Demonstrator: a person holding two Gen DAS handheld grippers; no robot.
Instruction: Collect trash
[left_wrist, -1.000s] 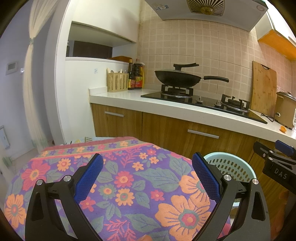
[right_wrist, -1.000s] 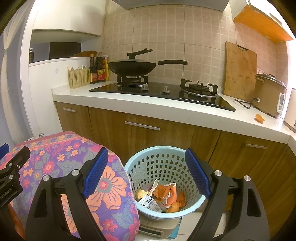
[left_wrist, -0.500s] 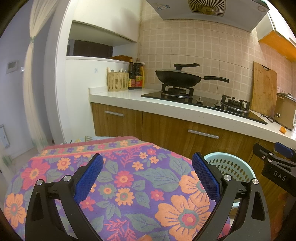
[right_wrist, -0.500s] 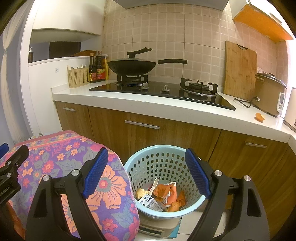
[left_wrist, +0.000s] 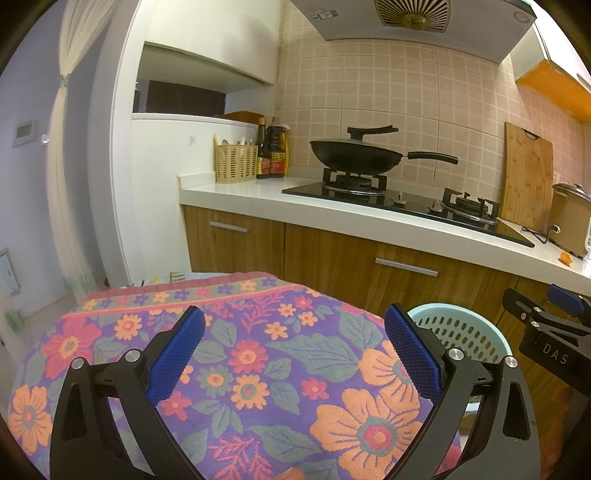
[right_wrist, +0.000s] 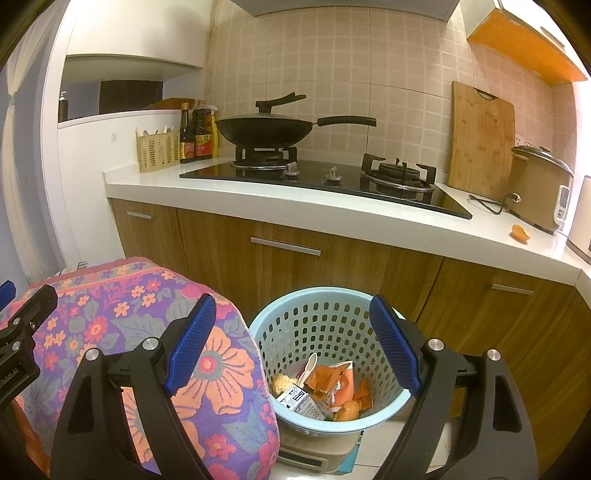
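Observation:
A light blue perforated basket (right_wrist: 325, 310) stands on the floor before the cabinets, holding orange wrappers, a white spoon and a small carton (right_wrist: 317, 384). My right gripper (right_wrist: 293, 345) is open and empty, hovering above the basket. My left gripper (left_wrist: 295, 354) is open and empty above a floral cloth (left_wrist: 236, 354). The basket rim also shows in the left wrist view (left_wrist: 461, 317), with the right gripper (left_wrist: 546, 332) beside it. An orange peel (right_wrist: 521, 232) lies on the white counter at the right, and shows small in the left wrist view (left_wrist: 565, 257).
The floral cloth (right_wrist: 110, 325) covers a rounded surface left of the basket. The counter (right_wrist: 295, 206) carries a black hob with a wok (right_wrist: 266, 129), a cutting board (right_wrist: 480, 136), a rice cooker (right_wrist: 539, 184), bottles (right_wrist: 195, 133) and a utensil holder (right_wrist: 157, 151). Wooden cabinets (right_wrist: 332, 269) stand behind.

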